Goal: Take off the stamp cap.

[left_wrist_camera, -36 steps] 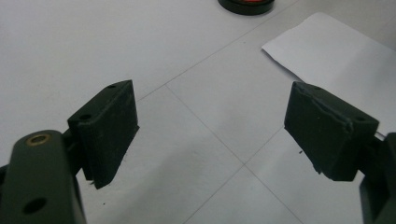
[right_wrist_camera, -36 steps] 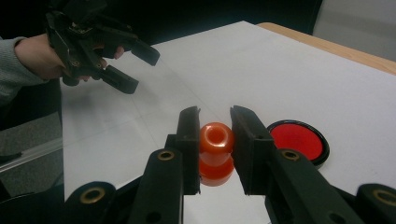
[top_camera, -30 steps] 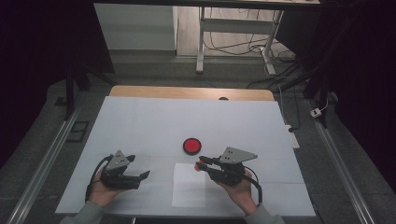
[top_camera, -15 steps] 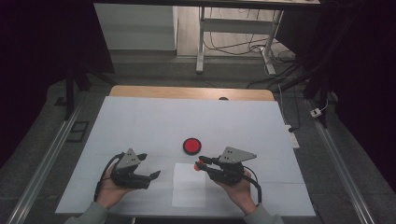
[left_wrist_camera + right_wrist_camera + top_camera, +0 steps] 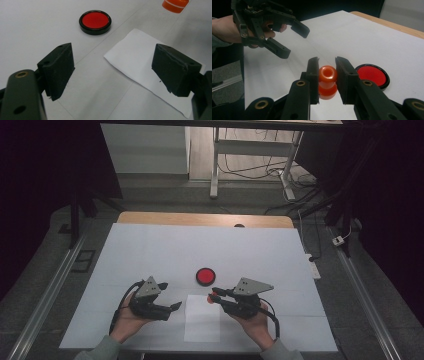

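My right gripper is shut on a small orange knob-shaped piece, which it holds just above the far end of a white paper sheet. The orange piece also sits at the top edge of the left gripper view. A red disc in a black ring lies flat on the table just beyond the sheet, and the same disc shows ahead of my left jaws. My left gripper stands open left of the sheet, with nothing between its jaws. The sheet's corner lies between them, farther off.
The white table top has a wooden strip along its far edge. Metal rails run along both sides of the table. Table legs and cables stand on the floor beyond.
My left gripper has moved right, toward the paper sheet, and risen slightly. The right gripper has kept still with the orange piece in it.
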Motion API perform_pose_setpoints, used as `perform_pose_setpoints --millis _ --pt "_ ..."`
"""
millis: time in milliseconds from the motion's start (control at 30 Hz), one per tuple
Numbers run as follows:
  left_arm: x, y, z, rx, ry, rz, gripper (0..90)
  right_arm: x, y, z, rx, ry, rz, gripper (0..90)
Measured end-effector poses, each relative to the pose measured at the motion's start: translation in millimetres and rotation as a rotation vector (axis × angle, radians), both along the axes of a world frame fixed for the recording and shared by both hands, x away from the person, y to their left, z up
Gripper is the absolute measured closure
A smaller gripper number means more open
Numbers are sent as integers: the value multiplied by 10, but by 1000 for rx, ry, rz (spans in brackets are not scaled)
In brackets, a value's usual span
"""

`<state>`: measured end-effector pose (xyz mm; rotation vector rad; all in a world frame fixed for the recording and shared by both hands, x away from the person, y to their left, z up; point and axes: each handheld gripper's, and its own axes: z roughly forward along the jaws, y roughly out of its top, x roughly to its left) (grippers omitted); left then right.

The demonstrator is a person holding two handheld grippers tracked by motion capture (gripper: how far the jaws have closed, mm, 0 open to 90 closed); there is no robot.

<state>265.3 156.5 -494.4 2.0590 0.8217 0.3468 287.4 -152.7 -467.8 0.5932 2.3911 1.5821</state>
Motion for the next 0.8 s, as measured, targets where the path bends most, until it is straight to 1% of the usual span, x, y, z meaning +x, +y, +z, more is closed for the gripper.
perform_pose_setpoints --millis 200,533,667,800 --pt "38 -60 21 -4 -1 -15 189 5 -2 3 1 -1 -2 719" --pt "90 -214 69 6 -8 -54 195 6 -7 17 5 -6 -8 719" --pt "127 -264 104 4 -13 -62 196 19 -26 25 14 -8 -14 719" --pt "149 -313 122 3 -11 -71 196 29 -37 34 12 -12 -16 719"
